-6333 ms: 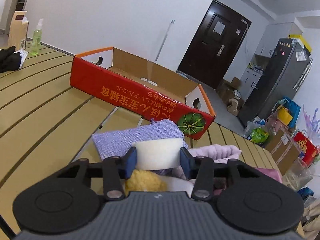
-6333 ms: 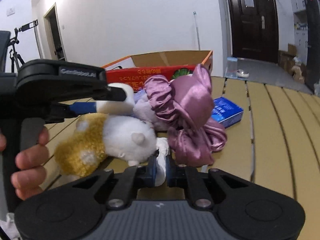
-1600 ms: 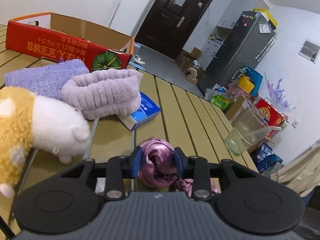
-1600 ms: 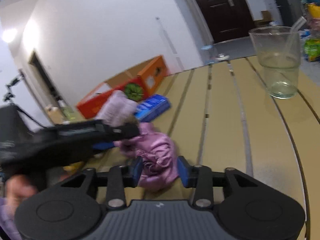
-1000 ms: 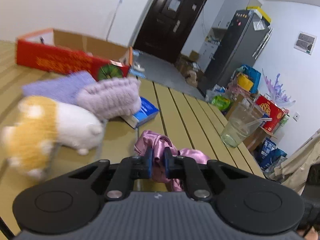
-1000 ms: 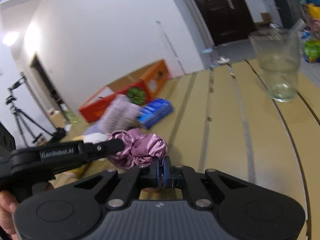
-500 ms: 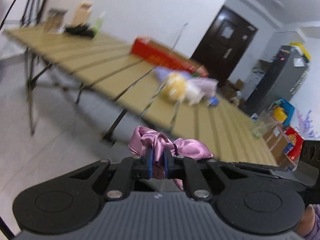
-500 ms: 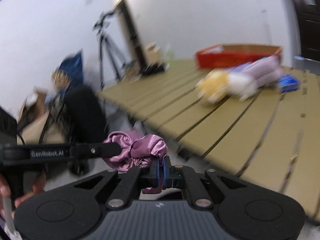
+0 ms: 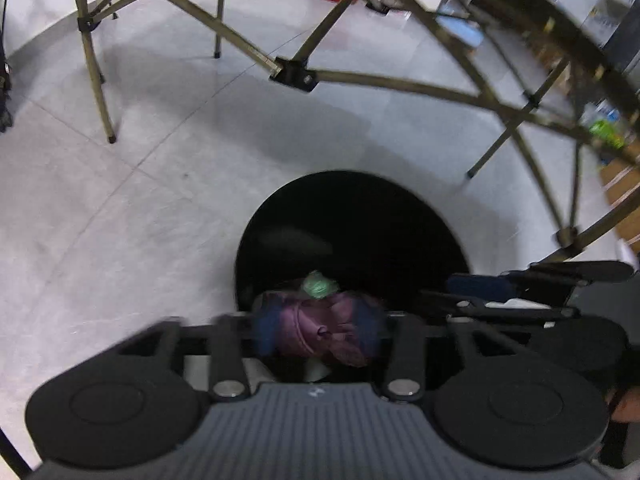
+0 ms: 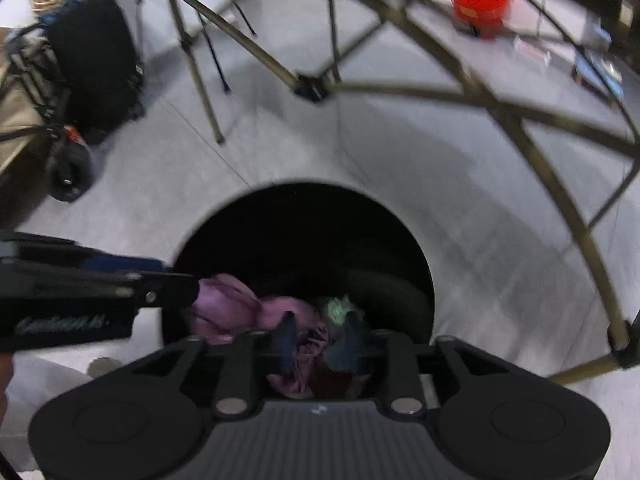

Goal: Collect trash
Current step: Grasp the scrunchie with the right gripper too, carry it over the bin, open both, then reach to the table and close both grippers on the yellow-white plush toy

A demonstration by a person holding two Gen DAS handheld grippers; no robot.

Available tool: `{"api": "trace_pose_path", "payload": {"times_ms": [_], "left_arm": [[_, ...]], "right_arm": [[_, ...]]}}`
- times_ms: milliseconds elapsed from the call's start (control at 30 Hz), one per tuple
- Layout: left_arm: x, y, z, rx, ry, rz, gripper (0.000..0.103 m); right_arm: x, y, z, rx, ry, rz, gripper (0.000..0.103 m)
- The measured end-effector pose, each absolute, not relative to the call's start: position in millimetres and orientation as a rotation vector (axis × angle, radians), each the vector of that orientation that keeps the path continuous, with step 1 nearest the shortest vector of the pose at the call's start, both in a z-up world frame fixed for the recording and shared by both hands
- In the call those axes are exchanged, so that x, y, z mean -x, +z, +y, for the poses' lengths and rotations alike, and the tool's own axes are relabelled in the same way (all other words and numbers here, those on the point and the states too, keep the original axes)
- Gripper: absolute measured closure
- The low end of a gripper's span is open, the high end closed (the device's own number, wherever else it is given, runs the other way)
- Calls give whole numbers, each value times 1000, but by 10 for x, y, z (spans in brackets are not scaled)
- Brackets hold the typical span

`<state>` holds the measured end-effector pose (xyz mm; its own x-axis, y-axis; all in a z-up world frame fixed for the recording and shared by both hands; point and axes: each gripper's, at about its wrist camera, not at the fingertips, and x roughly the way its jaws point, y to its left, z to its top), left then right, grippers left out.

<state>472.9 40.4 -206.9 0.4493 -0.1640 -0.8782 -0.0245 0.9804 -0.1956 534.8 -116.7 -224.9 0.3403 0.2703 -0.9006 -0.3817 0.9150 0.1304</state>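
Observation:
A round black trash bin [image 9: 352,232] stands on the grey floor below both grippers; it also shows in the right wrist view [image 10: 304,240]. A pink satin cloth [image 9: 316,328] lies between my left gripper's [image 9: 316,330] fingers, which stand wide apart over the bin mouth. In the right wrist view the same cloth [image 10: 248,312] hangs over the bin, between my right gripper's [image 10: 318,344] parted fingers. A small green scrap [image 9: 318,285] shows inside the bin, also in the right wrist view [image 10: 338,310]. The frames are blurred.
The folding table's metal legs and cross braces [image 9: 292,70] rise behind the bin, also in the right wrist view [image 10: 312,84]. A red bucket [image 10: 480,4] stands on the floor behind. A black bag on a wheeled cart [image 10: 92,60] is at the left.
Both grippers carried the pink cloth from the table down over the black bin. Both sets of fingers, pinched tight half a second ago, now stand apart around the cloth.

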Motion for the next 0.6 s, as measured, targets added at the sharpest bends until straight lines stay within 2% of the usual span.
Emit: {"api": "trace_pose_path", "payload": {"times_ms": [200, 300, 600], "left_arm": [[-4710, -2179, 393, 157, -65, 1191, 47], [-4742, -2188, 347, 155, -56, 1190, 40], [-4724, -2100, 331, 149, -42, 1160, 38]], "right_arm": [[-5370, -2262, -1167, 129, 412, 1172, 65], [-5374, -2265, -1167, 146, 422, 1174, 59], [-5359, -2154, -1140, 178, 423, 1132, 56]]}}
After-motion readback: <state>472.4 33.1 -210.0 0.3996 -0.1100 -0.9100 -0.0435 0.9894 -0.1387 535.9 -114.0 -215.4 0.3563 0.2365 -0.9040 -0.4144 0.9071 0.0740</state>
